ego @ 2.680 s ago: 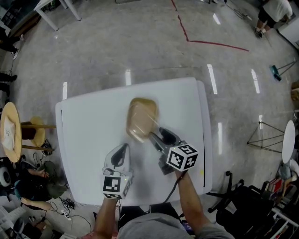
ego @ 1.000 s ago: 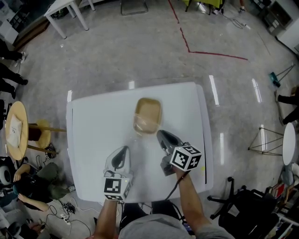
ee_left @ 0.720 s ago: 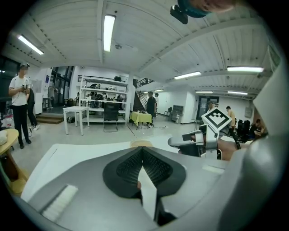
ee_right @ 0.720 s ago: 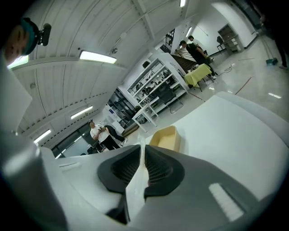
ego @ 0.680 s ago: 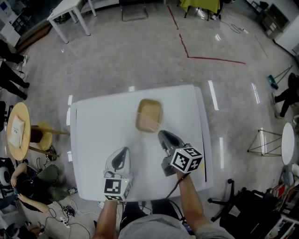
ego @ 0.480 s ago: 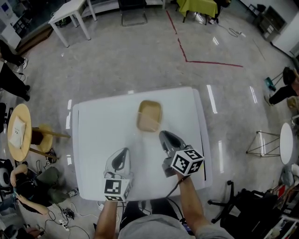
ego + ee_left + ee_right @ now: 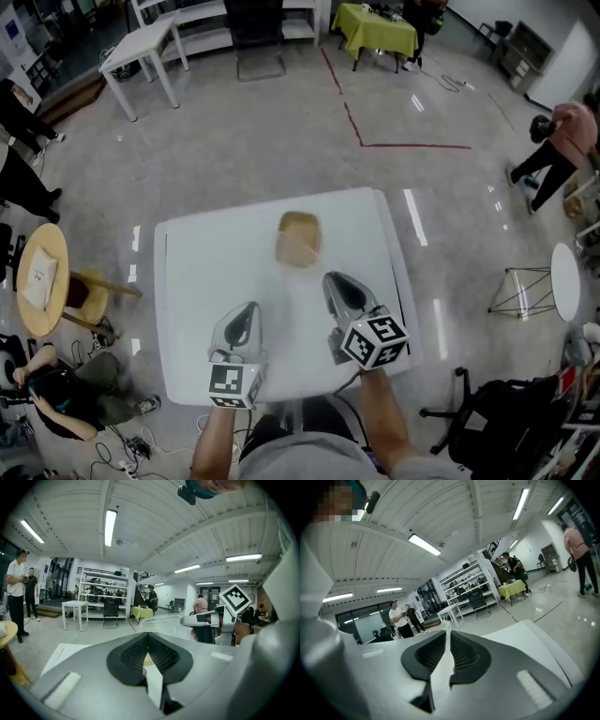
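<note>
— Where's the tray from your tools?
— The tray sits on the surface, toward the far edge and about midway across. It's ahead of both my tools and apart from each: up and right of my left tool, up and a little left of my right tool. The right one is nearer.
— How does it lie?
— Long axis running away from me, roughly in line with the gap between the tools.
— Anything in the tools?
— No. Both are clenched on nothing, jaws pressed together, hovering over the near part of the surface.
</note>
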{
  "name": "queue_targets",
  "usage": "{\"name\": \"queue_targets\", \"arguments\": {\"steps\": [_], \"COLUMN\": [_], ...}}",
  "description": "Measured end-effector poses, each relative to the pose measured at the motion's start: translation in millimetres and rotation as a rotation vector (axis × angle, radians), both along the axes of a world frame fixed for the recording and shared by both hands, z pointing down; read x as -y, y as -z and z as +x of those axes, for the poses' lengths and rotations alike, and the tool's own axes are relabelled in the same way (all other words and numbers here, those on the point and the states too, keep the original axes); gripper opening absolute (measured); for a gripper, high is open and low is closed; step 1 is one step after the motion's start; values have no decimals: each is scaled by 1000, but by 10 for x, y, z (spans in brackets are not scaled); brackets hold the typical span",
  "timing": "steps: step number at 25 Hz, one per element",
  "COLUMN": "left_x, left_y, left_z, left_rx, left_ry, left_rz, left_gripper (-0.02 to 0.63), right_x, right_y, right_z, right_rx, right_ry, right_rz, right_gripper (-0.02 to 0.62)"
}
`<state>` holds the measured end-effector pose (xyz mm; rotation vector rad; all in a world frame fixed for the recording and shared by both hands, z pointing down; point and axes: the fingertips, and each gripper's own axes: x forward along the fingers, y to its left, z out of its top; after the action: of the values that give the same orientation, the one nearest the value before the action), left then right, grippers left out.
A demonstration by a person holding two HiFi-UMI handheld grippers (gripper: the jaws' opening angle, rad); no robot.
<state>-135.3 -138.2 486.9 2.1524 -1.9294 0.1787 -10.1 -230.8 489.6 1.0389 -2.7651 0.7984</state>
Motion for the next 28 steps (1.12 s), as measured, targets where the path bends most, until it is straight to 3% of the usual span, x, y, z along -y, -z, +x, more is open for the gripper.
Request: {"name": "queue_targets", "arguments": {"steps": [11,28], "left_x": [-438,-1120], "left_y": [364,633], "left_z": [7,226], "left_rx": [-5,-14], "left_ry": [-54,-176], "left_rz": [60,111], "left_gripper": [11,11], "right_x": [-661,-1735], "right_y": [563,759], "right_z": [143,457], "right_rx": [-83,-166], "right_ry": [-84,-222], "right_rz": [177,292], "right_gripper": [35,38]}}
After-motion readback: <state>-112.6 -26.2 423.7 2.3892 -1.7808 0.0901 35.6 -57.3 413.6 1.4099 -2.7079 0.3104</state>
